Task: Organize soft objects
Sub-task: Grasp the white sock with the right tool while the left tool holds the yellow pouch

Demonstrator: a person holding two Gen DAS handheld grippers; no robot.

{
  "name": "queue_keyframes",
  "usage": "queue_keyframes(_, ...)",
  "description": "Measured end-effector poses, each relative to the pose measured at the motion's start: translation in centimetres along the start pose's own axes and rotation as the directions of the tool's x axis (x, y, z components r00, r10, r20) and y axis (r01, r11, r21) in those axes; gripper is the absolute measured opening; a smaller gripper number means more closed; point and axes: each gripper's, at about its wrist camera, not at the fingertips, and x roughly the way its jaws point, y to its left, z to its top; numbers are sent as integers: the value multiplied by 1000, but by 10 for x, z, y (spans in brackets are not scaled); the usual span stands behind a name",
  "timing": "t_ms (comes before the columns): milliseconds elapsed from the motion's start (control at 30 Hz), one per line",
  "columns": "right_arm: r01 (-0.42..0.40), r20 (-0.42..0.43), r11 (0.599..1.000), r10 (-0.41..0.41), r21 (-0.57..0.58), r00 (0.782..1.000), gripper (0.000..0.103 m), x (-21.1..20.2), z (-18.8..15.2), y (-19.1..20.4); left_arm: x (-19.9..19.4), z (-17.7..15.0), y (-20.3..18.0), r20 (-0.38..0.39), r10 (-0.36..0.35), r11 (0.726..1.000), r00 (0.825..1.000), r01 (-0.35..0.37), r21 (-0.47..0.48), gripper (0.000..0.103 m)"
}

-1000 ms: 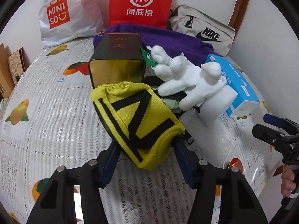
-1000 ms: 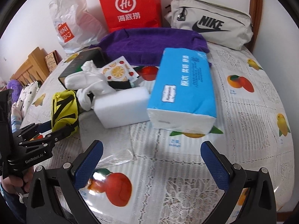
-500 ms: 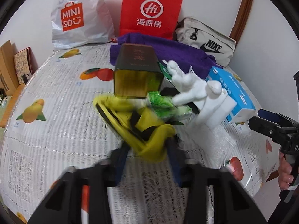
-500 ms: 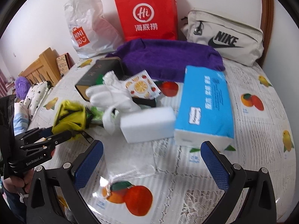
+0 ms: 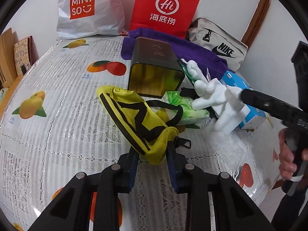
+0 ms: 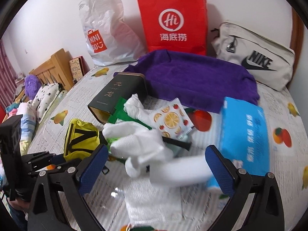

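Yellow pouch (image 5: pixel 142 119) pinched by the left gripper (image 5: pixel 152 154) fingers; right gripper (image 6: pixel 156 165) fingers wide around a white sponge (image 6: pixel 179 171).

Place: home, bedroom corner
Bed: wooden headboard (image 6: pixel 52 71), patterned pillow (image 6: pixel 45 99), purple plush toy (image 6: pixel 31 85)
Surface: fruit-print lace cover (image 5: pixel 63 104)
Clutter: shopping bags (image 6: pixel 173 21), waist bag (image 6: pixel 256 57), tissue pack (image 6: pixel 246 130)

Both wrist views angled down, close, sharing yellow pouch (image 5: pixel 140 123) (mid-table)
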Motion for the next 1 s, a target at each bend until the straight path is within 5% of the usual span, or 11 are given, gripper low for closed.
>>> queue_keyframes(167,-20,-48,998,18,-58,999,67,23,0,12,1,-1,6,0,0,1000,1000,0,-14,31)
queue_keyframes(233,-30,-54,998,27,-59,998,48,27,-1,14,2,-1,10,0,6,1000,1000,-6,-27,33)
queue_keyframes(367,-42,-35,997,40,-65,999,30,27,-1,14,5,1,12,-5,15,999,1000,-15,-37,45)
queue_keyframes(667,-96,11,994,97,-61,995,25,6,3,14,2,10,12,0,58,997,998,-58,-58,72)
queue_keyframes(1000,-121,5,990,122,-65,993,26,-5,5,10,25,24,-9,-67,132,990,989,-135,-37,80)
